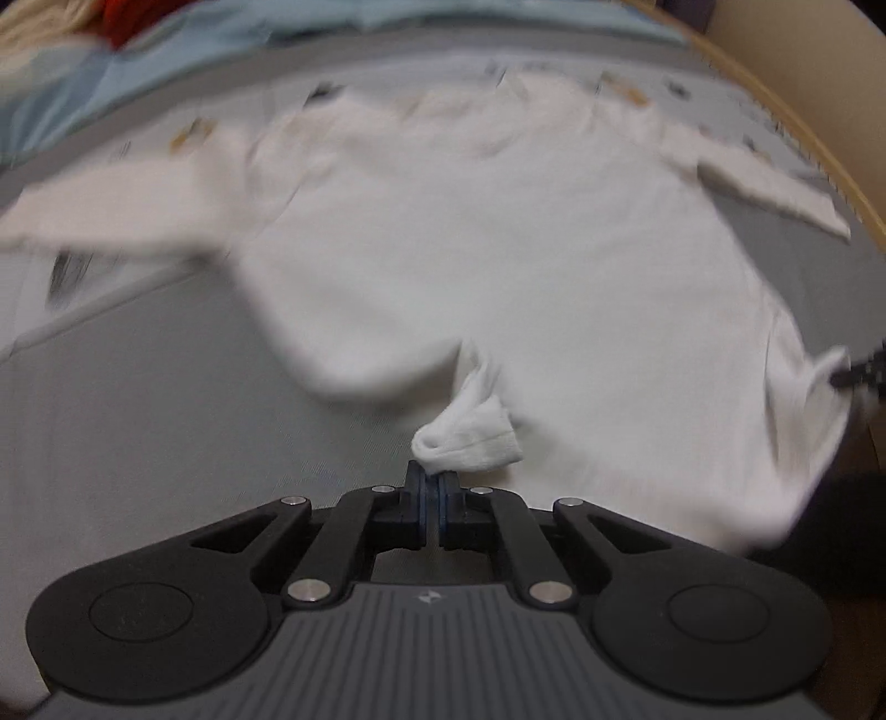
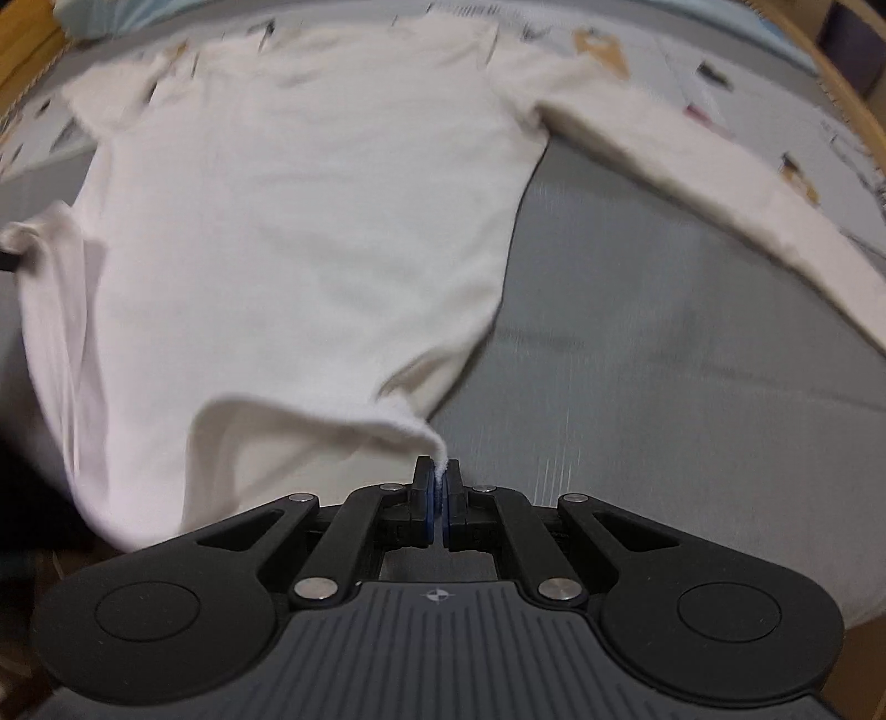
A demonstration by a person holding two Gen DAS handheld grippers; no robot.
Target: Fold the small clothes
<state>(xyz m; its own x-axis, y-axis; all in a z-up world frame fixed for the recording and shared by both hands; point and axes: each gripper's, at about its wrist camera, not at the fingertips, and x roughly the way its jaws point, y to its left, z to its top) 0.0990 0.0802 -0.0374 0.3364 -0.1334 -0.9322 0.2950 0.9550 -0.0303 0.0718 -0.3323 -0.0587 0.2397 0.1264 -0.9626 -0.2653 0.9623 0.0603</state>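
A white long-sleeved shirt (image 1: 498,232) lies spread on a grey mat (image 1: 138,399), collar at the far side and sleeves out to both sides. My left gripper (image 1: 432,476) is shut on a bunched corner of the shirt's hem. The shirt also fills the right wrist view (image 2: 310,221). My right gripper (image 2: 438,479) is shut on the other hem corner, which is lifted off the mat (image 2: 664,332). The right gripper's tip shows at the far right of the left wrist view (image 1: 864,374). Both views are blurred by motion.
A patterned white sheet (image 2: 692,72) lies under the far part of the shirt. A light blue cloth (image 1: 166,61) and a red item (image 1: 133,19) sit at the back left. A wooden rim (image 1: 803,111) curves along the right side.
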